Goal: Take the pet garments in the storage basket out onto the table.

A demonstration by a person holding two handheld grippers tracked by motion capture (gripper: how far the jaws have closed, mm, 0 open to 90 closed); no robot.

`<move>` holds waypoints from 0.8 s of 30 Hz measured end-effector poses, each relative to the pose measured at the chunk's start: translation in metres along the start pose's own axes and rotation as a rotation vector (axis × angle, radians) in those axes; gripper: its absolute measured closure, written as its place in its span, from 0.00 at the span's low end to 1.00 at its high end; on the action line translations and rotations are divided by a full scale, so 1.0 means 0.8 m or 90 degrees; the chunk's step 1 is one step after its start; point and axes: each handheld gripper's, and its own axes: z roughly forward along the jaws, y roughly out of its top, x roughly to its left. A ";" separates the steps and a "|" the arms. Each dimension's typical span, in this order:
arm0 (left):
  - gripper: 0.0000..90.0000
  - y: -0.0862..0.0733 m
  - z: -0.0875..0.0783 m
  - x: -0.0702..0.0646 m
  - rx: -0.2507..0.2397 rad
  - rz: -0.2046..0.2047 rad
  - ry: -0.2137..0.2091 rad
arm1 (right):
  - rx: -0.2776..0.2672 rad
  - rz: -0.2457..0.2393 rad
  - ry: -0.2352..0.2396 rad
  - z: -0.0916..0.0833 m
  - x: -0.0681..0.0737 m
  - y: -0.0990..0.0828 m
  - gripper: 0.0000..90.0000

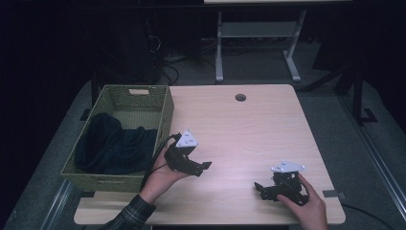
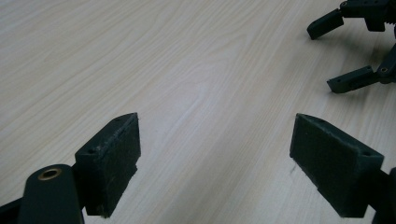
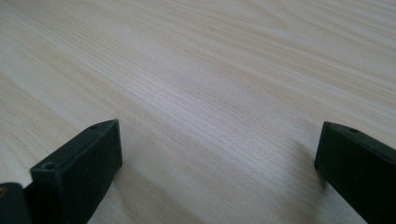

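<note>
Both grippers idled wide open and empty over the pale wooden table [image 1: 239,129], left gripper [image 1: 203,166] beside the green woven basket [image 1: 166,111] holding dark blue cloth [image 1: 112,143], right gripper [image 1: 259,188] near the front edge, likely staged for a pick.

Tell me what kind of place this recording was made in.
Probably a lab or office workroom set up for recording. A light wood desk with a cable hole stands on grey carpet, another desk's metal legs and loose cables sit behind it, and a woven basket holds dark cloth.
</note>
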 end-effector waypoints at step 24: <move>0.18 0.021 -0.035 0.026 -0.027 -0.004 0.010 | -0.001 -0.002 -0.001 0.000 0.000 0.000 0.01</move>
